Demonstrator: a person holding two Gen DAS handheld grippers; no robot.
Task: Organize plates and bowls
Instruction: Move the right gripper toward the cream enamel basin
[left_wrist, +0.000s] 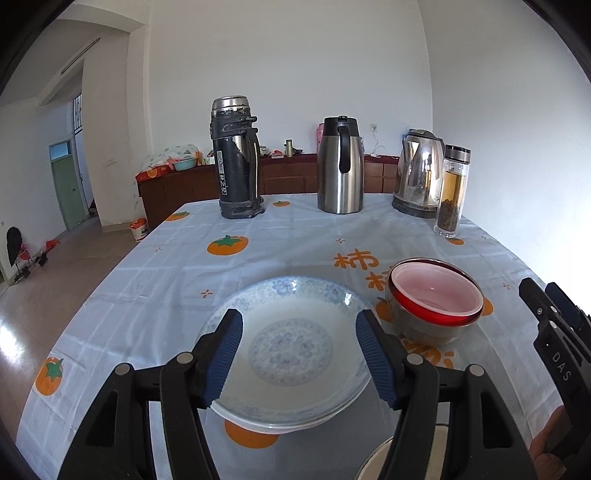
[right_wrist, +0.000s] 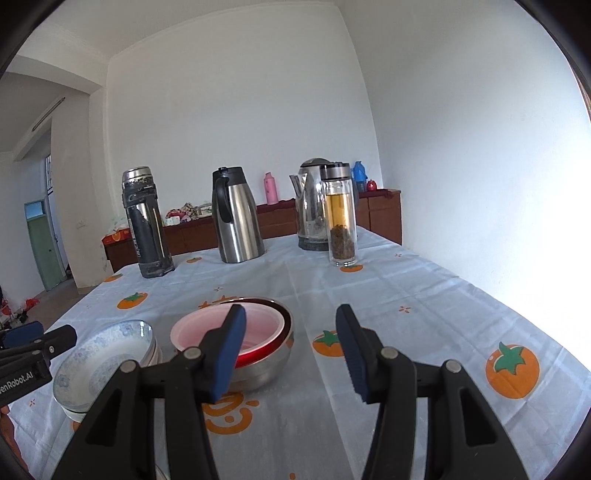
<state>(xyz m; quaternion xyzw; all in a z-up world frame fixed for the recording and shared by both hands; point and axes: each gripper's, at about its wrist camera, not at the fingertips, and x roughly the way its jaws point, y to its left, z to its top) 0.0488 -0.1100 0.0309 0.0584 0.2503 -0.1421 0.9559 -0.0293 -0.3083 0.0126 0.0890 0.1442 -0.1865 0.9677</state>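
Table, covered with a pale blue cloth printed with orange persimmons: bearing every item below.

Left gripper: hovering over the plates, blue-padded fingers spread wide and clasping nothing. Right gripper: hanging above the cloth just right of the bowls, fingers equally parted, nothing between them.

Black flask, scuffed, steel-capped: standing at the far left of the back row. Steel carafe with black handle: standing mid-row. Electric kettle: standing at the right, with a glass tea bottle just in front of it, amber liquid above, dark leaves settling at the bottom.

Blue-patterned plates: lying stacked near the front edge of the table, at least two, the top one showing a floral centre. How many sit underneath cannot be told.

Steel bowl: resting just right of the plates, apart from them. Red bowl with pale pink inside: sitting nested in the steel bowl, tilted slightly.
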